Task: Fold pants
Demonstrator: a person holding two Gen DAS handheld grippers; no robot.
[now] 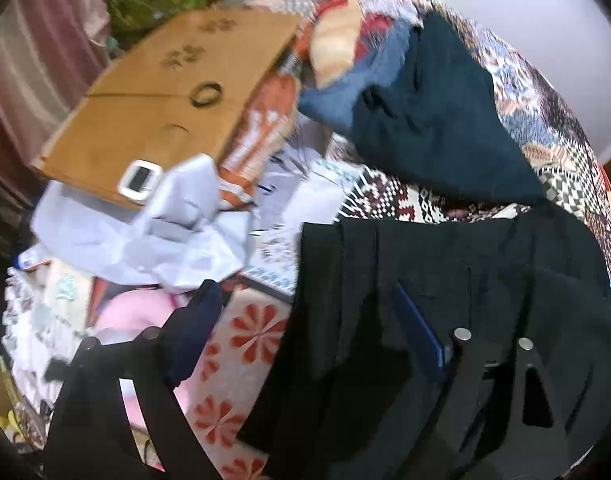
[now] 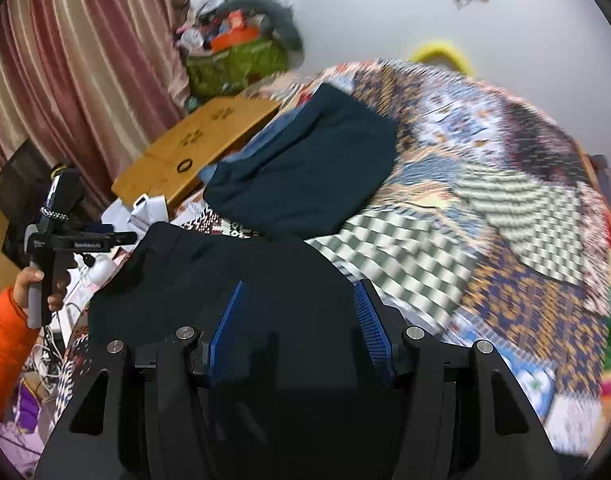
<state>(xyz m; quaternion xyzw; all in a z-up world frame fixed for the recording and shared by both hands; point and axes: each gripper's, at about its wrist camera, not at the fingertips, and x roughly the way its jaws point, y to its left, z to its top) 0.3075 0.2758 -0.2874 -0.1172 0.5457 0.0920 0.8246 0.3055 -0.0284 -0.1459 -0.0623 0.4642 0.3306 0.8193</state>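
My right tongs are spread wide, blue pads well apart, hovering over the black pants, which lie on the bed w/ the patchwork quilt. Pants fill the 6 o'clock half of the right wrist view; nothing's pinched between those pads.

My left tongs are also spread: one finger sits over the floral sheet at 7 o'clock, the other blue pad is against the pants at 5 o'clock. Can't tell if that pad actually touches the cloth or just overlaps it. From the right wrist view, the left tongs show at 9 o'clock, just beside the pants' edge, held by my hand in an orange sleeve.

Beyond the pants, at 12 o'clock, a folded dark teal garment rests on the quilt, w/ a blue one under it. A cardboard sheet lies at 10 o'clock, black ring on top. Frames are motion-blurred.
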